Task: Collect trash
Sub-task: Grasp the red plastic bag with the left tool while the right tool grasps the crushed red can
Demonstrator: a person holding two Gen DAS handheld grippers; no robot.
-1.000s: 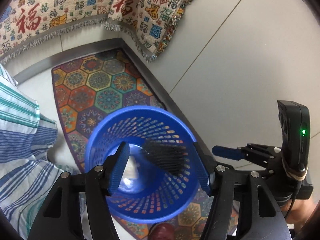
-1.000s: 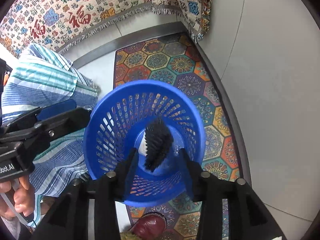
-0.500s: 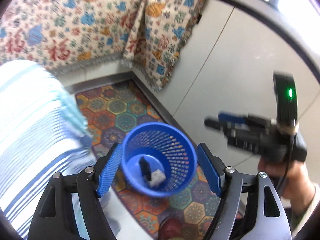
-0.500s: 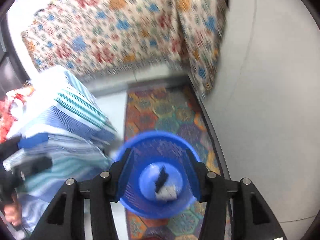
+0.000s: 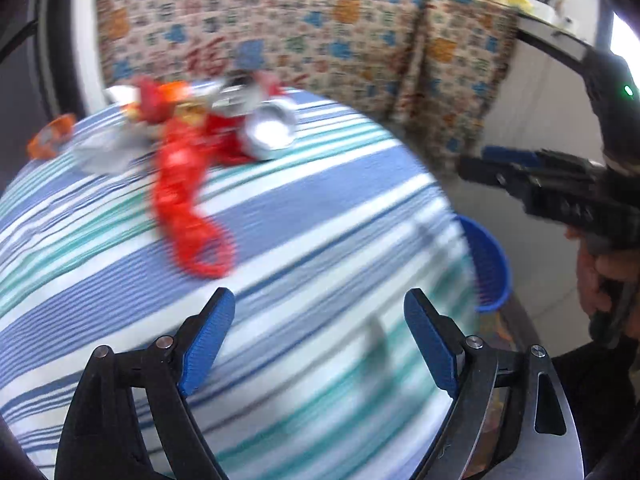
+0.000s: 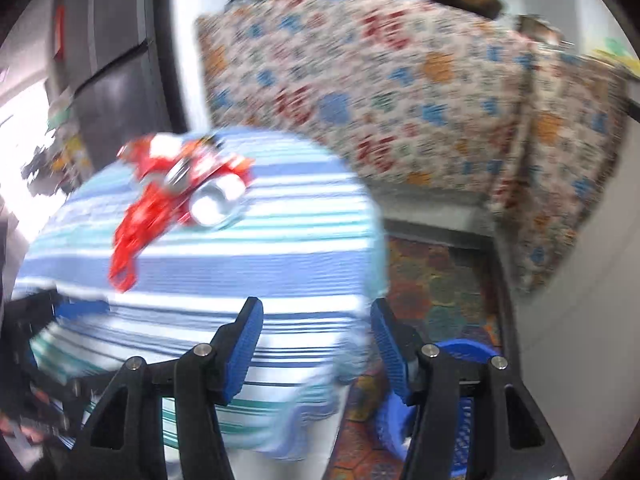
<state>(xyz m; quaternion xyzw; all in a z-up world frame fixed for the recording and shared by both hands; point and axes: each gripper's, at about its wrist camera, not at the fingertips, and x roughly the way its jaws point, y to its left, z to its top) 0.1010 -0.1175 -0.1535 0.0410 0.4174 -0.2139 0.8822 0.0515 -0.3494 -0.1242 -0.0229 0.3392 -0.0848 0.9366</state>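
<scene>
Trash lies at the far side of a striped blue-and-white table [image 5: 320,208]: a red wrapper [image 5: 180,184], a silver can [image 5: 270,132], a grey crumpled piece [image 5: 104,152] and an orange piece [image 5: 52,138]. The pile also shows in the right wrist view, with the wrapper [image 6: 144,216] and can [image 6: 212,204] blurred. My left gripper [image 5: 318,332] is open and empty above the near tabletop. My right gripper [image 6: 316,344] is open and empty at the table's right edge; it also shows in the left wrist view [image 5: 520,176]. The blue basket [image 5: 490,264] stands on the floor, right of the table [image 6: 460,420].
A patterned cloth [image 5: 320,32] hangs over furniture behind the table. A hexagon-patterned rug [image 6: 440,280] lies on the floor under the basket. A white cabinet wall [image 6: 580,320] stands at the right. Both views are motion-blurred.
Both grippers have risen from over the basket and swung left toward the table. The tabletop and its trash pile have come into view; the basket has dropped to the lower right.
</scene>
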